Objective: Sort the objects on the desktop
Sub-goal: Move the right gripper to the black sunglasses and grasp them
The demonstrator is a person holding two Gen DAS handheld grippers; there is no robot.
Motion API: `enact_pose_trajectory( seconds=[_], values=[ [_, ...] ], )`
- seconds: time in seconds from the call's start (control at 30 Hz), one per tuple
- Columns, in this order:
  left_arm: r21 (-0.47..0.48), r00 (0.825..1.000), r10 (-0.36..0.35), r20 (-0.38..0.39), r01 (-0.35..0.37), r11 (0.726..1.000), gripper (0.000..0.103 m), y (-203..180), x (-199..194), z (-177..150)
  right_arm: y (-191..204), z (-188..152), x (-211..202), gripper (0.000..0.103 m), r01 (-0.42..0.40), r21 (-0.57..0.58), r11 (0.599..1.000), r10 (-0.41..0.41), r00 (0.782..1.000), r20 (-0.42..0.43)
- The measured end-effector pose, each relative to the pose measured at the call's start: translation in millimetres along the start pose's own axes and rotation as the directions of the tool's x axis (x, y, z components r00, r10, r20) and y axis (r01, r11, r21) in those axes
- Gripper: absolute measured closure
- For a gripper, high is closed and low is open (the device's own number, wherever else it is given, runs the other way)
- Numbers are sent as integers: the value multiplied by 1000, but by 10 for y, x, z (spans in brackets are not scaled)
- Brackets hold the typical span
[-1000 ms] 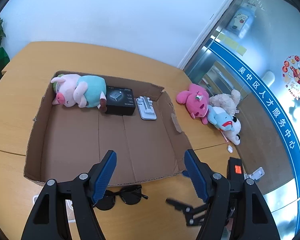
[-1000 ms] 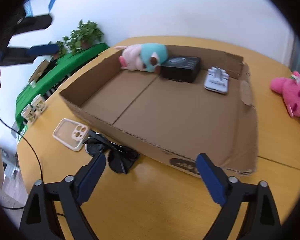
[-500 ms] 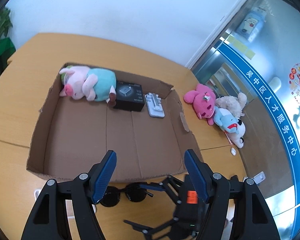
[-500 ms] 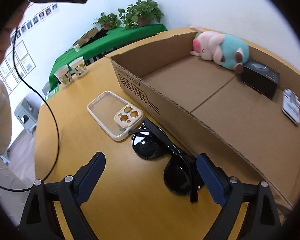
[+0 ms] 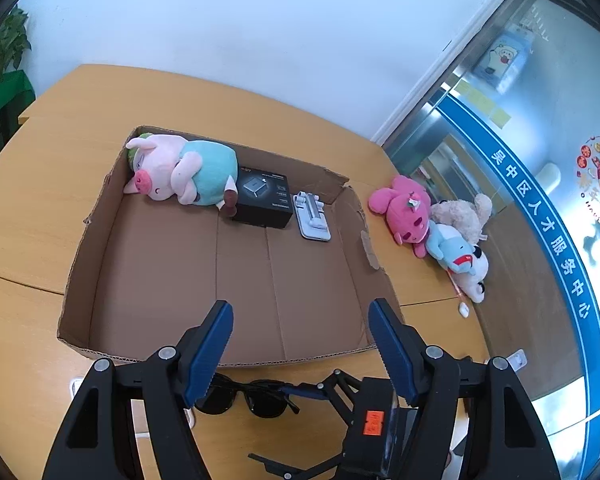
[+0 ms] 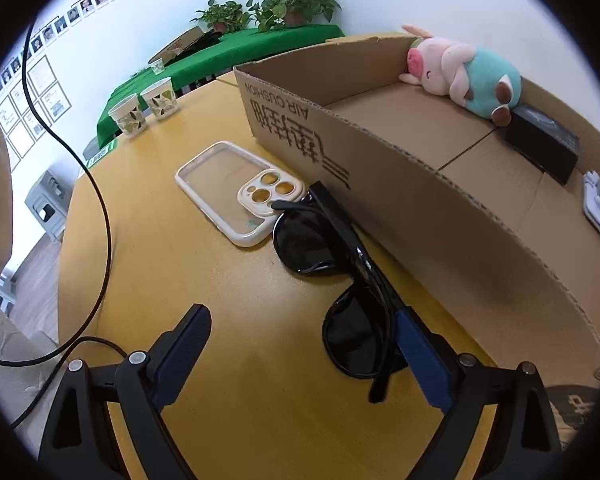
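Black sunglasses (image 6: 332, 264) lie on the wooden table in front of the cardboard box (image 6: 420, 200), next to a cream phone case (image 6: 236, 192). My right gripper (image 6: 304, 340) is open and low over the table, its right finger beside the near lens. My left gripper (image 5: 300, 340) is open and empty, held above the box's near wall (image 5: 228, 360); the sunglasses (image 5: 252, 400) and the right gripper show below it. In the box are a pig plush (image 5: 180, 168), a black box (image 5: 266, 200) and a white stand (image 5: 312, 216).
Pink, beige and blue-white plush toys (image 5: 432, 224) lie on the table right of the box. Two paper cups (image 6: 144, 108) stand at the table's far left edge. A black cable (image 6: 96, 184) hangs at the left. A green-covered table with plants (image 6: 260, 40) stands behind.
My right gripper has swung left and dropped toward the sunglasses, which now sit at its right finger. My left gripper has risen a little above the box.
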State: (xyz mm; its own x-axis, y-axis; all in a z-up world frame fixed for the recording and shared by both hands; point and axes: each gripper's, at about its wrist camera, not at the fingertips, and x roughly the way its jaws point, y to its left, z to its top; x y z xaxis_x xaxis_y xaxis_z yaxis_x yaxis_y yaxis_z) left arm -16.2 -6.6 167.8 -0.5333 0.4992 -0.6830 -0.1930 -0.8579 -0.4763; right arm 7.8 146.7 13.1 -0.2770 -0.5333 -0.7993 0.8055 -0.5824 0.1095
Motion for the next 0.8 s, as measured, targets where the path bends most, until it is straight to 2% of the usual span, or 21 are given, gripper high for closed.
enact_pose_trajectory(
  seconds=[0.07,0.2,0.3,0.43,0.57,0.63,0.73,0.8],
  values=[
    [-4,1000,1,-3,-1,1000,34,17,-5,-16,-49,42,-22,9,17,29,999,-18,999,34],
    [24,1000,5,-6,-5,1000,34,-50,-20,-47,-52,79,232,9,72,16,997,-72,997,-21],
    [24,1000,13,-4,-13,1000,34,-45,-29,-57,-8,17,349,10,52,36,998,-50,997,-58],
    [21,1000,23,-17,-23,1000,34,18,34,-86,133,-120,283,10,30,51,998,-27,998,-56],
    [-7,996,70,-52,-71,997,34,250,246,-188,261,-182,279,12,93,47,995,-90,994,-59],
    [-28,991,113,-74,-115,993,34,384,357,-279,309,-166,312,19,158,38,987,-156,987,-51],
    [-63,988,110,-107,-118,991,34,578,463,-454,334,-147,321,33,203,68,977,-202,979,-24],
    [-79,985,135,-103,-144,986,34,674,457,-583,348,-159,292,50,217,95,972,-217,976,-11]
  ],
)
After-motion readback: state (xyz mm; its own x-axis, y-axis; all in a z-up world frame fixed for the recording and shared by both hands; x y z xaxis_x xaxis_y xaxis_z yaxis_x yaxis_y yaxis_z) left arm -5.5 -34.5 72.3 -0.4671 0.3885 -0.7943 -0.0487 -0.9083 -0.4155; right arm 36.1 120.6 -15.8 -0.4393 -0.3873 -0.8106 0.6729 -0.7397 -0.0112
